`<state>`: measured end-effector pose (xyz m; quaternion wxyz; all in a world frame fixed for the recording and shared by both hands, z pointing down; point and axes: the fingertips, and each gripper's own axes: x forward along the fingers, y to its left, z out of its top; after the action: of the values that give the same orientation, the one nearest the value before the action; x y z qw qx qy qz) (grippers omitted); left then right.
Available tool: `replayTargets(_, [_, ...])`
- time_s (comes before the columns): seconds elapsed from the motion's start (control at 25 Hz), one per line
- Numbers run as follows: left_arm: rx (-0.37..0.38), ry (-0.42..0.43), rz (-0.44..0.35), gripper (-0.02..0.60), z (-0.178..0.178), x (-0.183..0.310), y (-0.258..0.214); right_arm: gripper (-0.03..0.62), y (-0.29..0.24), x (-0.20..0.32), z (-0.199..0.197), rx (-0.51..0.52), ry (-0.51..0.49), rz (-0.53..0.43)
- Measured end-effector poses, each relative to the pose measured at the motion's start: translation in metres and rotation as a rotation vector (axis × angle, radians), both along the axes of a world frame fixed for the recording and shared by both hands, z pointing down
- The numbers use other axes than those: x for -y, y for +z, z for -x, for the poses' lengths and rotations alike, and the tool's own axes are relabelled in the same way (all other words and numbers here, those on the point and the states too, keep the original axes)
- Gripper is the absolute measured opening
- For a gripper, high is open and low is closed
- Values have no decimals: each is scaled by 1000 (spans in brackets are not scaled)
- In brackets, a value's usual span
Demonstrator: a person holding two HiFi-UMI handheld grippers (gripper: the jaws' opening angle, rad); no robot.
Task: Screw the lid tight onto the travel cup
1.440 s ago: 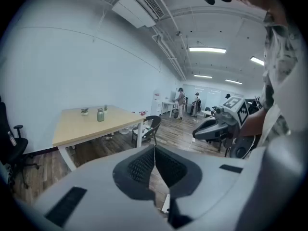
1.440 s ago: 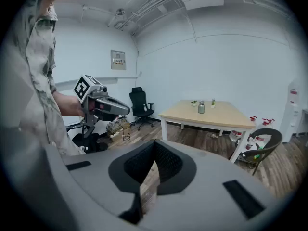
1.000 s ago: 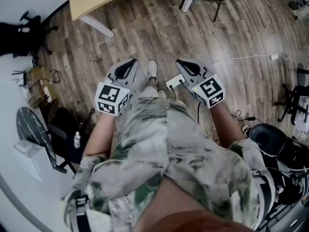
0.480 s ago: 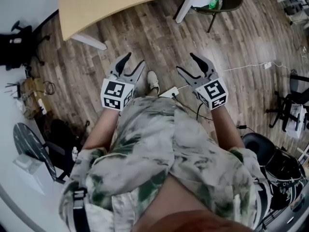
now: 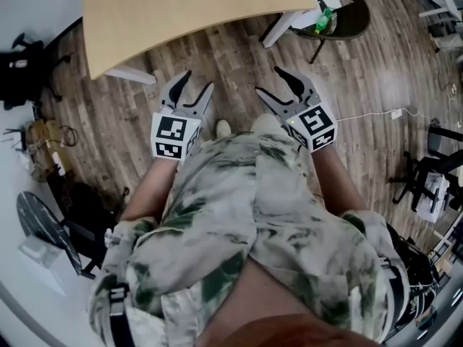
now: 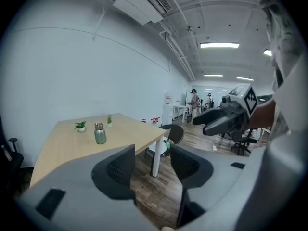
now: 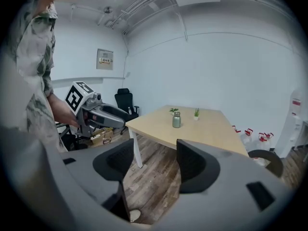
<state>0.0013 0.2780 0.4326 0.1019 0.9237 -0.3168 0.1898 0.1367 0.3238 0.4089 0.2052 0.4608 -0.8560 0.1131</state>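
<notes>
Head view showed the left gripper (image 5: 197, 82) and right gripper (image 5: 268, 80) held out side by side over the wood floor (image 5: 231, 53), short of the table (image 5: 181, 13) and apart from its near edge. The left gripper's jaws had just been opening and stood apart, with nothing between them. The right gripper's jaws had just swung open wide and eased slightly back; they also held nothing. The cup (image 6: 100, 134) stood upright on the tabletop, well in from the edges and well apart from both grippers, with two small plants (image 6: 80, 126) beside it. A silvery top showed on the cup; its tightness could not be determined. Open floor lay between the grippers and the table. A white table leg (image 5: 131, 75) stood ahead on the left, and a dark chair (image 5: 349, 6) ahead on the right.
</notes>
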Motion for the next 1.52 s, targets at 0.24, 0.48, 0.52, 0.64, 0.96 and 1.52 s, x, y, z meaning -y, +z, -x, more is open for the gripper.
replayTargets(0.24, [-6,-78,-5,221,-14,55,-2,287,1,65,-13,1,-83,2])
replayTargets(0.48, [15,-194,3,222,-38,111,1,285,1,139,-41,10,-204,-2])
replayTargets(0.52, [14,-213,4,222,-42,119,2,285,1,149,-43,11,-225,-3])
replayTargets(0.64, [6,-262,12,222,-49,139,3,285,4,175,-49,13,-280,-3])
replayTargets(0.96, [39,-404,29,229,-96,198,3,284,7,248,-97,30,-423,11])
replayTargets(1.52, [83,-651,67,255,-128,295,28,285,13,340,-152,57,-596,28])
